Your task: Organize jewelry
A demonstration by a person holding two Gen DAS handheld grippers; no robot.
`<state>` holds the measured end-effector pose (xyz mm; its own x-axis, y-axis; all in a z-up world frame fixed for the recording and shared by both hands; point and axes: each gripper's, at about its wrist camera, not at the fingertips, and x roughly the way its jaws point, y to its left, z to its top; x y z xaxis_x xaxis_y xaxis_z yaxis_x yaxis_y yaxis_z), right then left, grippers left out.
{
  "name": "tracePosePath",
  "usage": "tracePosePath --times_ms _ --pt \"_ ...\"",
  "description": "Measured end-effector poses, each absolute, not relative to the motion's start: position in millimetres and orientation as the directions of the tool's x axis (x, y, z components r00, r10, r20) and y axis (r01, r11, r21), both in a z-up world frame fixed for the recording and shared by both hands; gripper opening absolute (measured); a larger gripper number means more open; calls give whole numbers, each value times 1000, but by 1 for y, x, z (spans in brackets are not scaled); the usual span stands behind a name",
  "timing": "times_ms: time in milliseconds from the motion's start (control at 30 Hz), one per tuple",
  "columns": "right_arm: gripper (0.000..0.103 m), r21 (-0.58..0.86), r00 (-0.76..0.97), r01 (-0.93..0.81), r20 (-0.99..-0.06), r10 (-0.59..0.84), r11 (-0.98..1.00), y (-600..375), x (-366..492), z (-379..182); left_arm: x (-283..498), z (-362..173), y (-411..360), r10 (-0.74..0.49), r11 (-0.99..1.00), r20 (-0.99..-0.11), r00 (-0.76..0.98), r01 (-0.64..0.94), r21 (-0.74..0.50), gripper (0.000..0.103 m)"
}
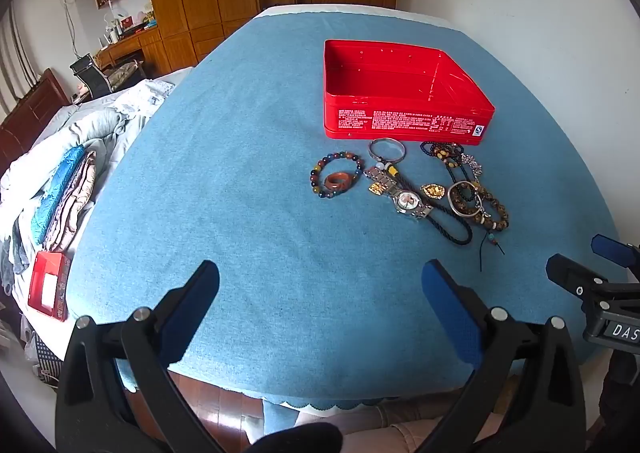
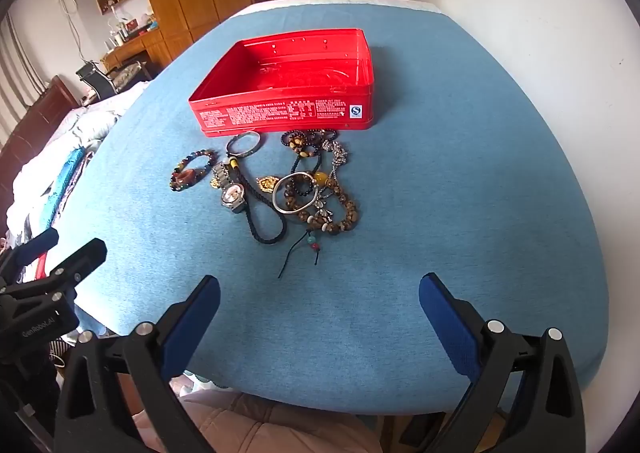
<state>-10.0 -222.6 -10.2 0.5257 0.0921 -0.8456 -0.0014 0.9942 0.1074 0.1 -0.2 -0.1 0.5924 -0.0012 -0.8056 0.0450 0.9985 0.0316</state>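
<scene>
1. Wooden wardrobes and shelves are seen behind a bench covered by a blue cloth, on which all the task's things are laid.

2. Toward the far side of the bench, an open red tin is seen, apparently empty. It is judged stiff, light and smooth-walled; it is likely meant as the container and probably need not be lifted at all.

3. Just in front of the tin, a jumble of jewelry is spread, several pieces overlapping. Tangling is to be expected if one piece is pulled while another lies across it.

4. A black braided cord is looped at the near side of the pile. It is judged soft and limp, best pinched across the loop, and it passes beside the wristwatch.

5. A brown beaded bracelet is judged moderately heavy, flexible and rounded, so a hold across a single strand is advised.

6. A multicoloured bead bracelet lies apart at the left, around a small brown ring. Being isolated, it is judged the easiest first pick.

7. A wristwatch is judged heaviest and most fragile at its glass; its metal band is the safer hold.

8. Two silver bangles are judged rigid and slippery; the rim should be pinched.

9. The left hand-held gripper and the right hand-held gripper are both spread wide, empty, and held near the front edge of the bench, well short of the jewelry.
</scene>
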Motion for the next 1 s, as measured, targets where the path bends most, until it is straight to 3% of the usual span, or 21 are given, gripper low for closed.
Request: tracePosePath --times_ms 1000 --pt "99 112 525 -3 -846 97 994 -222 -9 -12 1 0 0 -1 999 -806 591 42 29 100"
